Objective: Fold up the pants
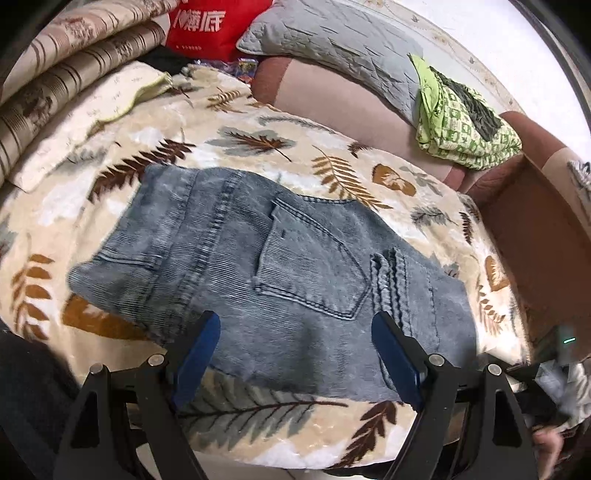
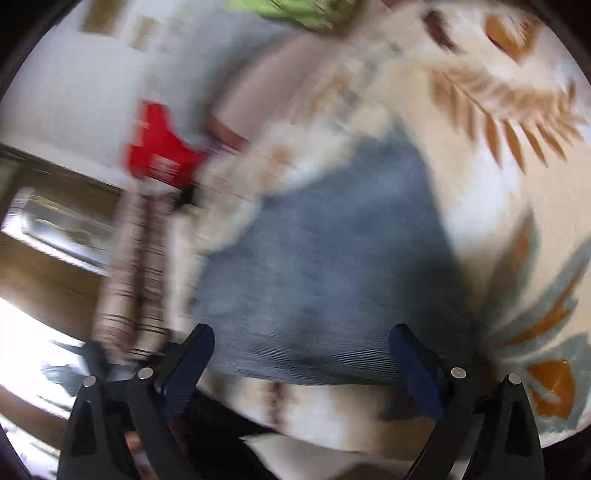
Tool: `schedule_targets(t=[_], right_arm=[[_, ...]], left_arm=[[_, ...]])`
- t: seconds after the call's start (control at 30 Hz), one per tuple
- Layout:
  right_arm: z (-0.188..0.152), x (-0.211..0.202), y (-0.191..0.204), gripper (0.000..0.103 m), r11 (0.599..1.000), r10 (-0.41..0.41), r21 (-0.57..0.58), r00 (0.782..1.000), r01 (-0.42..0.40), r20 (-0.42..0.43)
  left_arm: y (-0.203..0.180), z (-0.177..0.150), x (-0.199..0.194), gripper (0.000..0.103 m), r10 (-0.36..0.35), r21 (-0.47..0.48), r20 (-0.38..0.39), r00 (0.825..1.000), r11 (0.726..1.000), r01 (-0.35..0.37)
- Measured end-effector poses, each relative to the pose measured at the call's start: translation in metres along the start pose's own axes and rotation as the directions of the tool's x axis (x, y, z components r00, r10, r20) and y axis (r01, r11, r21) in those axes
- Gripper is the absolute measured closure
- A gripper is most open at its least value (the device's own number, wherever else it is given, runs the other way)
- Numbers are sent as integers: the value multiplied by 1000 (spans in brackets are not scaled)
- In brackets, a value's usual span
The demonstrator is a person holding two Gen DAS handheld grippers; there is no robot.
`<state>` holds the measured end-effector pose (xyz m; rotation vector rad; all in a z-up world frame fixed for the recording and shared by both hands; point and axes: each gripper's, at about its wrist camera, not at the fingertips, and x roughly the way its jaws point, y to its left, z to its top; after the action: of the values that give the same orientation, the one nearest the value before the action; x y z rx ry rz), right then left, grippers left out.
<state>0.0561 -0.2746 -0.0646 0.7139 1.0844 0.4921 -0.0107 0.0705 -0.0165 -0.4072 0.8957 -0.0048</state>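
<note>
Faded blue jeans (image 1: pixel 266 266) lie folded into a compact stack on a leaf-patterned blanket (image 1: pixel 258 147), back pocket up. My left gripper (image 1: pixel 295 332) is open and empty, hovering just above the near edge of the jeans. The right wrist view is motion-blurred; it shows the jeans (image 2: pixel 325 266) as a blue patch on the blanket (image 2: pixel 498 166). My right gripper (image 2: pixel 301 347) is open and empty, just above the near edge of the jeans.
A grey quilted pillow (image 1: pixel 332 48), a green patterned cloth (image 1: pixel 461 125) and a pink-brown sofa back (image 1: pixel 351 107) lie behind. Striped bedding (image 1: pixel 74 74) and a red bag (image 1: pixel 199 26) are at the back left. A cardboard box (image 1: pixel 535 229) stands to the right.
</note>
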Motion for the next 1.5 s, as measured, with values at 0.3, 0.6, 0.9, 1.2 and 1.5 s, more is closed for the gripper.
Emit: schedule_targets(t=[0.3, 0.6, 0.9, 1.2, 1.5], right_arm=[[-5, -32, 42, 8, 1000, -15, -5, 997, 15, 77], [15, -21, 58, 8, 994, 75, -83, 996, -71, 48], [30, 19, 16, 8, 995, 104, 8, 993, -104, -48], [39, 16, 9, 6, 991, 127, 36, 991, -125, -39], [23, 71, 89, 6, 978, 167, -86, 960, -190, -225]], left_arm=[[6, 2, -19, 19, -72, -9, 46, 996, 997, 73], [14, -1, -18, 19, 52, -32, 35, 998, 998, -51], [21, -3, -36, 19, 190, -59, 51, 980, 981, -187], [66, -17, -17, 19, 238, -192, -48, 970, 951, -243], [116, -7, -7, 19, 128, -376, -37, 991, 917, -133]])
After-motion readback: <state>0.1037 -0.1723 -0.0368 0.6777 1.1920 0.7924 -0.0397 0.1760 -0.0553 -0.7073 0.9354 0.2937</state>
